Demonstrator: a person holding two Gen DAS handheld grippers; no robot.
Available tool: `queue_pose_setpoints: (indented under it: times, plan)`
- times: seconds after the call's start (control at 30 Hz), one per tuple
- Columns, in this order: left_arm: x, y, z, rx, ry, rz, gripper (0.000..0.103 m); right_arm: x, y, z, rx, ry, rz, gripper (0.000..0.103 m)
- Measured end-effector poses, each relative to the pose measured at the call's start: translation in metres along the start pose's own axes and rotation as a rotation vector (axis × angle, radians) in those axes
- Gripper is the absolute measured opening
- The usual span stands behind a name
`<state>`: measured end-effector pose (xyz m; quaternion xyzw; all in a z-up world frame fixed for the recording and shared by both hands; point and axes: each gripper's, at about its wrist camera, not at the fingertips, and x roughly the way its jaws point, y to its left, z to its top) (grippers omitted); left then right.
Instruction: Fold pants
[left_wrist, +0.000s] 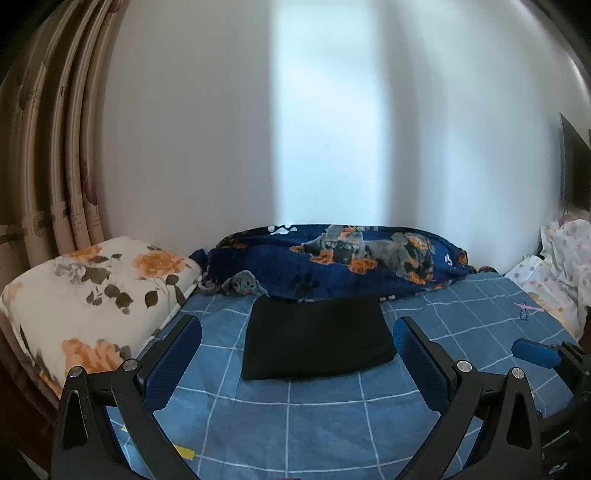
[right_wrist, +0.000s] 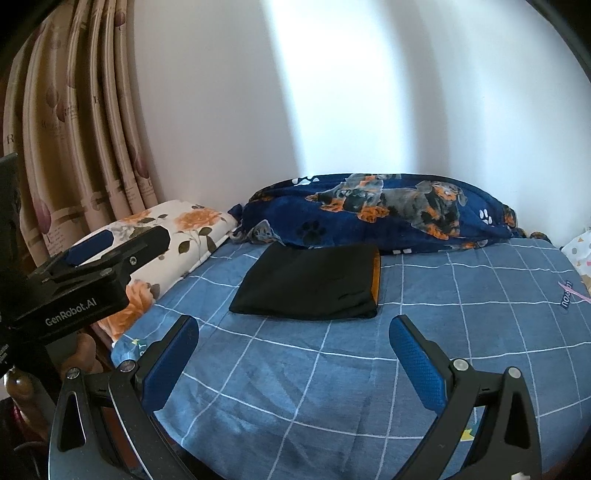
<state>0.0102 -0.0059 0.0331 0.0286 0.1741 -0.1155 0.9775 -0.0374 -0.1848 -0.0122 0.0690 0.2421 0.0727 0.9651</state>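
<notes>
The black pants (left_wrist: 317, 338) lie folded into a compact rectangle on the blue checked bed sheet (left_wrist: 295, 413), against the dog-print blanket. In the right wrist view the pants (right_wrist: 306, 282) show an orange lining at their right edge. My left gripper (left_wrist: 297, 354) is open and empty, held just in front of the pants. My right gripper (right_wrist: 293, 354) is open and empty, a little in front of and to the right of the pants. The left gripper (right_wrist: 110, 243) also shows at the left of the right wrist view, and a blue pad of the right gripper (left_wrist: 535, 352) shows at the right of the left wrist view.
A navy dog-print blanket (left_wrist: 343, 262) is bunched along the wall behind the pants. A floral pillow (left_wrist: 92, 295) lies at the left by the curtains (right_wrist: 74, 147). Pale dotted bedding (left_wrist: 561, 266) sits at the far right.
</notes>
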Motion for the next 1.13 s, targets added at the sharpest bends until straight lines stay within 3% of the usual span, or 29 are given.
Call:
queue_pose_setpoints:
  times: [0.77, 0.97, 1.13]
  plan:
    - [0.065, 0.018, -0.005, -0.011, 0.128, 0.058, 0.103, 0.052, -0.005, 0.014, -0.003, 0.059, 0.041, 0.102]
    - [0.080, 0.014, 0.000, 0.021, 0.086, 0.083, 0.103, 0.068, -0.008, 0.019, 0.012, 0.074, 0.047, 0.102]
    - [0.092, 0.015, 0.006, 0.010, 0.099, 0.066, 0.103, 0.081, -0.010, 0.022, 0.016, 0.082, 0.050, 0.102]
